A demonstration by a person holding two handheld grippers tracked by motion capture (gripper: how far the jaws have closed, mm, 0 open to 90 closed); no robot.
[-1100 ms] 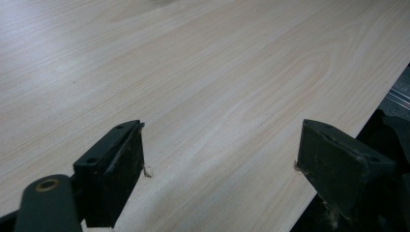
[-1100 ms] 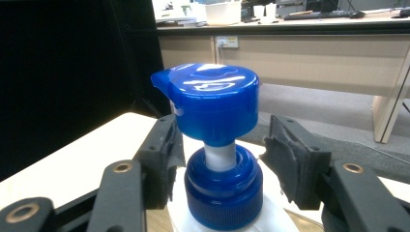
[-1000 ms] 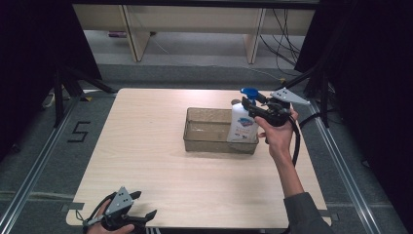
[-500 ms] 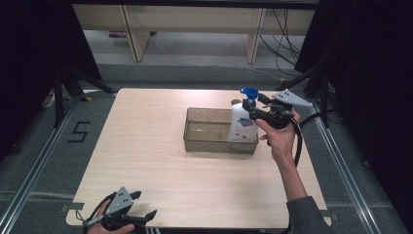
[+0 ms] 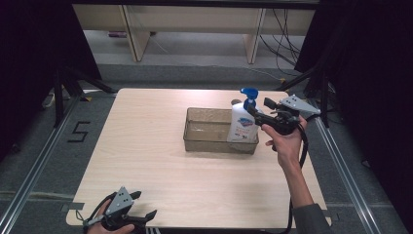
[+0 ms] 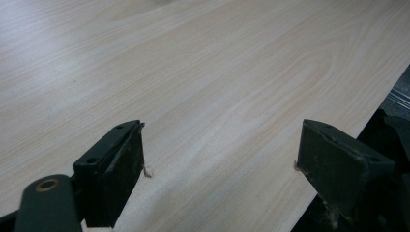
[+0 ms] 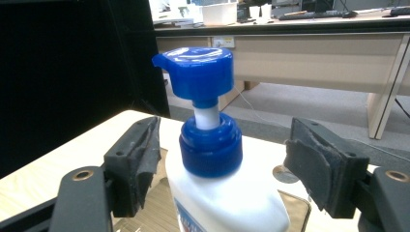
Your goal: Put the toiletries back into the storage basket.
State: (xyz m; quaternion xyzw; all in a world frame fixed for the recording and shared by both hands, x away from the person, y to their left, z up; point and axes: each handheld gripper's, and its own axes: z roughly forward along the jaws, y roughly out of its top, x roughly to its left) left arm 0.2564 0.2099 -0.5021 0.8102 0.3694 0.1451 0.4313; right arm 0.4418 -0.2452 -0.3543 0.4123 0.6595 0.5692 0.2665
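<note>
A white pump bottle [image 5: 242, 125] with a blue pump head stands upright in the right end of a clear brown-tinted bin [image 5: 207, 142] on the light wood table [image 5: 146, 141]. My right gripper [image 5: 260, 112] is open at the bottle's right. In the right gripper view its jaws flank the blue collar of the bottle [image 7: 211, 145] with a gap on each side, so the right gripper [image 7: 225, 147] holds nothing. My left gripper [image 5: 145, 204] rests open at the table's near left corner. In the left gripper view only bare wood lies between the jaws of the left gripper [image 6: 217, 159].
The rest of the bin looks empty. The table edge [image 6: 367, 116] runs close to the left gripper's right jaw. Metal floor rails [image 5: 350, 175] flank the table, and desks and cables [image 5: 287, 29] stand beyond its far side.
My right gripper has drawn back slightly to the right from the bottle. The bottle, the bin and the left gripper have stayed in place.
</note>
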